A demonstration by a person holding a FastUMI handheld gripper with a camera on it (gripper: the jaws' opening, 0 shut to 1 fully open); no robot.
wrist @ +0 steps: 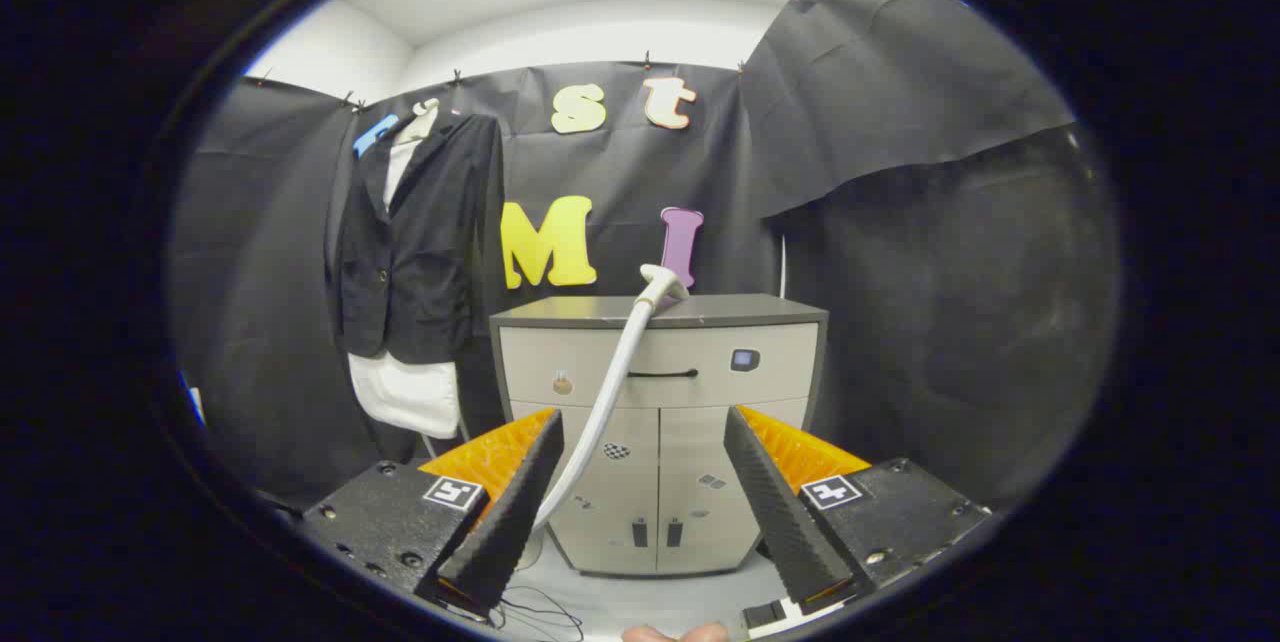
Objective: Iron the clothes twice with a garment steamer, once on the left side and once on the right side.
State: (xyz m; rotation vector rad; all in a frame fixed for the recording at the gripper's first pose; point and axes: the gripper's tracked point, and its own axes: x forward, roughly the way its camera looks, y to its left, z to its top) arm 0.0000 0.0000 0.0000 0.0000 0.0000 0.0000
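Note:
A dark jacket (420,242) over a white shirt (405,392) hangs on the booth wall, beyond my left finger and to the left of a cabinet. The garment steamer head (662,282) lies on the cabinet top, and its pale hose (610,392) runs down from it across the cabinet front and passes behind my left finger. My gripper (640,447) stands open some way back from the cabinet, with nothing gripped between its fingers.
A grey cabinet (745,417) with a drawer and two doors stands straight ahead on the pale floor. Thin dark cables (540,612) lie on the floor by its base. Black cloth walls close in on both sides. A fingertip (672,633) shows below the fingers.

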